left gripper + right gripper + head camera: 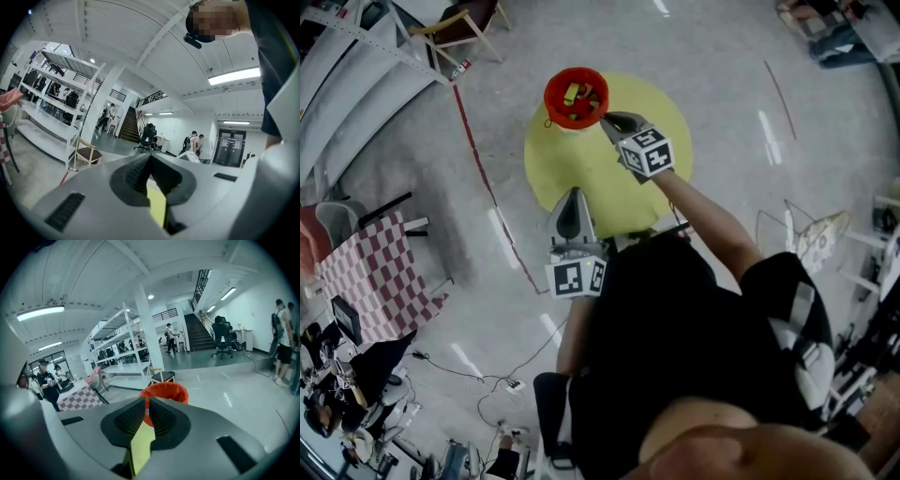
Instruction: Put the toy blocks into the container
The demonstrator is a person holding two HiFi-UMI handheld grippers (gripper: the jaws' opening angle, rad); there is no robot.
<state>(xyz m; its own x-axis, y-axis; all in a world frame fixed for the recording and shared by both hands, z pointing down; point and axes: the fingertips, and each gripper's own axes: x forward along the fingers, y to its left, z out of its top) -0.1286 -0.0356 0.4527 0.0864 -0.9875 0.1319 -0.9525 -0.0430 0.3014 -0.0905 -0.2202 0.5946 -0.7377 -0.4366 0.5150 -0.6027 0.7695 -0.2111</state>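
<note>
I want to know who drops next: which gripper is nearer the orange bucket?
Right. The right gripper is close beside the rim of the orange bucket. The left gripper is farther off, over the near edge of the yellow table.

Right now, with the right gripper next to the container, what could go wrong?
The orange container sits at the far rim of the yellow table; a nudge from the right gripper, close beside it, might push it off. A knock could also tip it and spill the blocks inside.
</note>
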